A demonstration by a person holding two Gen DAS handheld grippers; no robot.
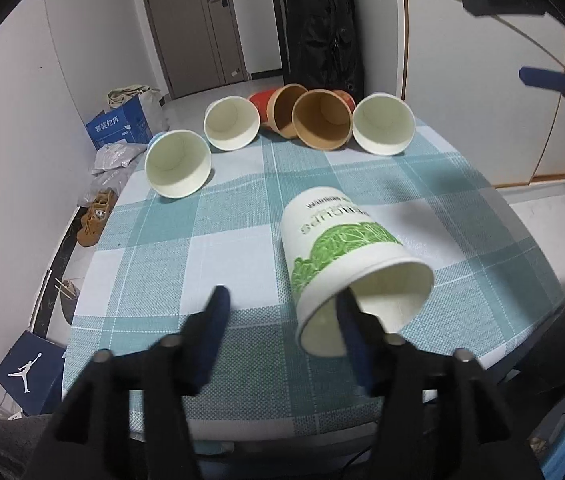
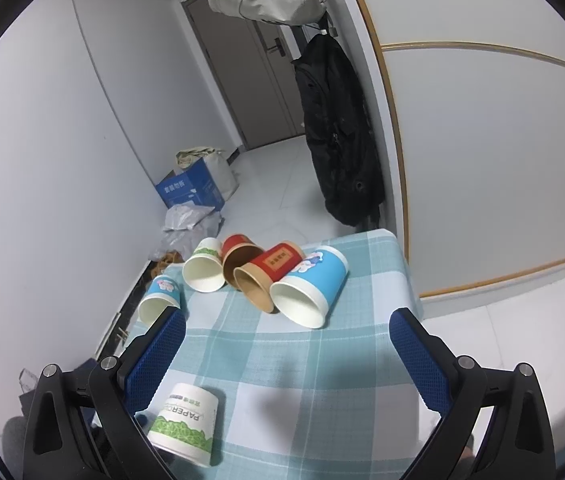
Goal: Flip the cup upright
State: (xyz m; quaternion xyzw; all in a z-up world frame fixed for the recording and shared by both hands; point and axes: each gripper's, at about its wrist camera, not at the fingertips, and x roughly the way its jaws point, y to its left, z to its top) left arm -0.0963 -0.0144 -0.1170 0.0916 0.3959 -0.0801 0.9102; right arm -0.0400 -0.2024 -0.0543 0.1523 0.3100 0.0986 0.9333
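A white paper cup with a green leaf print point(image 1: 346, 256) lies on its side on the checked tablecloth point(image 1: 202, 248), mouth toward my left gripper. My left gripper point(image 1: 282, 316) is open; its right finger point(image 1: 352, 332) is at or inside the cup's mouth, its left finger point(image 1: 212, 332) is outside to the left. My right gripper point(image 2: 286, 344) is open and empty, held high above the table; the same cup shows at the lower left of its view point(image 2: 186, 424). The right gripper also appears at the top right of the left wrist view point(image 1: 522, 40).
Several other cups lie on their sides at the far end of the table: white point(image 1: 232, 122), blue-sided point(image 1: 176, 162), brown and red point(image 1: 322, 120), white point(image 1: 382, 124). A blue box point(image 1: 120, 126), bags and shoes sit on the floor at left. A black coat point(image 2: 338, 136) hangs behind.
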